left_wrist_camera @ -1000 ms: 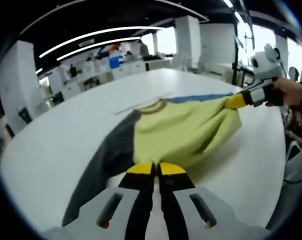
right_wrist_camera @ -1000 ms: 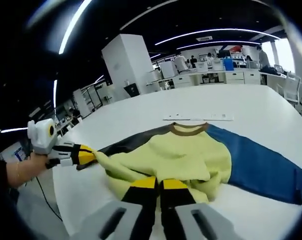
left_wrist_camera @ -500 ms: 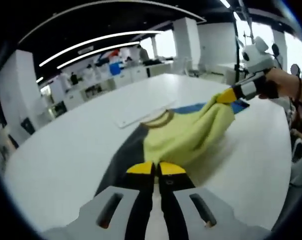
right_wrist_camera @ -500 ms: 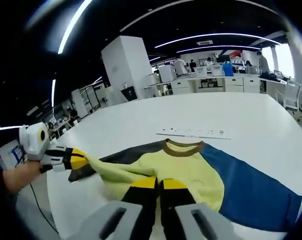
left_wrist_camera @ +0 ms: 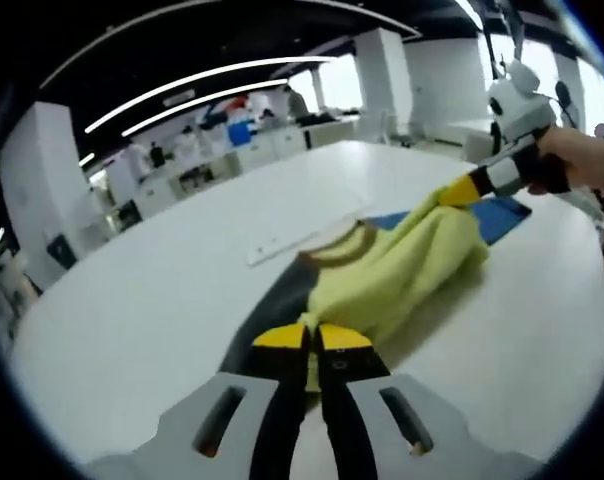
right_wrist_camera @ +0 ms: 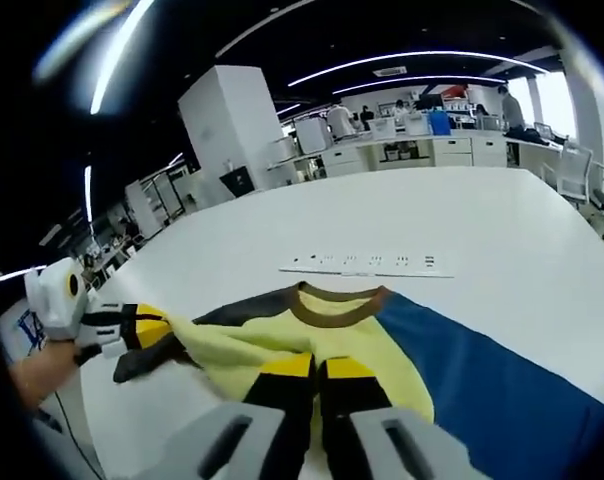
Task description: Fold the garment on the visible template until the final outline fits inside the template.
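Sagging between the two grippers, the yellow-bodied sweatshirt with a brown collar, one dark grey sleeve and one blue sleeve point(right_wrist_camera: 327, 335) reads as soft, light knit cloth with no stiffness; it drapes and creases wherever unsupported. It lies near the middle of the white round table point(left_wrist_camera: 132, 290), hem lifted, collar and sleeves flat on the table.

Left gripper point(left_wrist_camera: 312, 338): jaws closed together on the yellow hem at one corner; in the right gripper view it is at far left point(right_wrist_camera: 142, 325), pinching cloth. Right gripper point(right_wrist_camera: 312, 368): jaws closed on the other hem corner; in the left gripper view it appears upper right point(left_wrist_camera: 462, 192), holding the fabric up off the table.

Best holds, as I judge, are hem corners or shoulder seams, since a pinch mid-panel would bunch it. Thin cloth could slip from a shallow pinch.

White flat strip with small marks point(right_wrist_camera: 367, 263) lies just beyond the collar. Wide bare table on all sides; the blue sleeve runs toward the near table edge, so it could slide off.
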The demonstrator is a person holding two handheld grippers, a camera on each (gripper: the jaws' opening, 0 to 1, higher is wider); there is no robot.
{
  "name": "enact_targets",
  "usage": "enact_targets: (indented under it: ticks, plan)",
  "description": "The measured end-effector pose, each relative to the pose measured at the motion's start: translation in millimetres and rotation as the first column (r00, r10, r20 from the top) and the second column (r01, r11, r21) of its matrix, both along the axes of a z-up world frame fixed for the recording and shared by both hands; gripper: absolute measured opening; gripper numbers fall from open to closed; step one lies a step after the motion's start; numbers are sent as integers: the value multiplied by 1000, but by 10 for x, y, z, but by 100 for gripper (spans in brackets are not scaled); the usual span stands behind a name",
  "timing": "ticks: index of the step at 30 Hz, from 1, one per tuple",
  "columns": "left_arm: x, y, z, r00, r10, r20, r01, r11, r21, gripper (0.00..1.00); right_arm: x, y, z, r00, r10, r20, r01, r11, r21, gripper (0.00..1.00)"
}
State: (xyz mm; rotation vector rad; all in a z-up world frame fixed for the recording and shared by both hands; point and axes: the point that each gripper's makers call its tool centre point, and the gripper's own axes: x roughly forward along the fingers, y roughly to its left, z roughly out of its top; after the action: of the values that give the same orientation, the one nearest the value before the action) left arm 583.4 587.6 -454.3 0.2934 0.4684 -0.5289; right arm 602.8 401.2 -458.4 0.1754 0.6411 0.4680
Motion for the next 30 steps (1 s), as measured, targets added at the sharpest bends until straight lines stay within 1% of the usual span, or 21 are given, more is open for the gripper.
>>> enact_targets:
  ticks: [1, 3, 4, 5, 7, 9, 11, 15, 17, 18, 20, 21, 22, 24, 27, 30]
  plan:
    - [37, 9, -10, 1000, 12, -3, -12, 1000, -17, 0, 16, -2, -10, 1000, -3, -1, 3, 1000, 1, 0]
    - [123, 10, -37, 1000, 25, -11, -26, 999, -39, 0, 15, 3, -59, 999, -23, -29, 23, 1000, 16, 0]
    - [139, 9, -43, 1000, 26, -10, -26, 999, -40, 1, 50, -2, -85, 999, -28, -30, 29, 999, 17, 0]
    - [206, 32, -84, 999, 29, -12, -30, 999, -44, 1, 70, -6, -104, 999, -34, -33, 34, 999, 19, 0]
    - [271, 25, -117, 999, 36, -14, -37, 998, -51, 1, 118, -16, -165, 997, -53, -54, 55, 998, 32, 0]
    - [339, 24, -159, 999, 37, -13, -38, 997, -61, 1, 211, -50, -244, 996, -67, -63, 69, 997, 24, 0]
    - [382, 18, -177, 999, 39, -14, -40, 997, -73, 1, 272, -88, -327, 994, -81, -77, 82, 996, 15, 0]
    - [445, 30, -258, 998, 55, -25, -58, 994, -90, 3, 318, -142, -455, 988, -109, -106, 110, 994, 7, 0]
    - [455, 42, -283, 998, 63, -23, -65, 994, -89, 4, 310, -153, -498, 986, -114, -120, 115, 993, 2, 1]
    - [472, 59, -277, 998, 65, -18, -66, 994, -87, 6, 332, -157, -543, 985, -111, -136, 112, 994, 1, 1]
    - [493, 87, -266, 998, 62, -6, -62, 995, -72, 10, 325, -168, -580, 984, -109, -141, 109, 994, -9, 3]
    - [439, 92, -224, 998, 62, 1, -61, 996, -68, 11, 292, -168, -570, 984, -107, -139, 106, 994, -16, 4]
    - [427, 87, -207, 998, 54, 10, -53, 996, -65, 12, 261, -164, -558, 985, -105, -138, 103, 994, -19, 5]
    - [425, 71, -204, 999, 41, 18, -40, 998, -54, 14, 274, -165, -538, 986, -100, -133, 98, 995, -21, 7]
    - [355, 36, -155, 999, 18, 31, -17, 999, -40, 18, 262, -151, -442, 989, -94, -116, 94, 996, -6, 17]
    - [340, 71, -152, 999, -4, 34, 5, 1000, -23, 22, 217, -150, -333, 993, -73, -92, 72, 997, -13, 25]
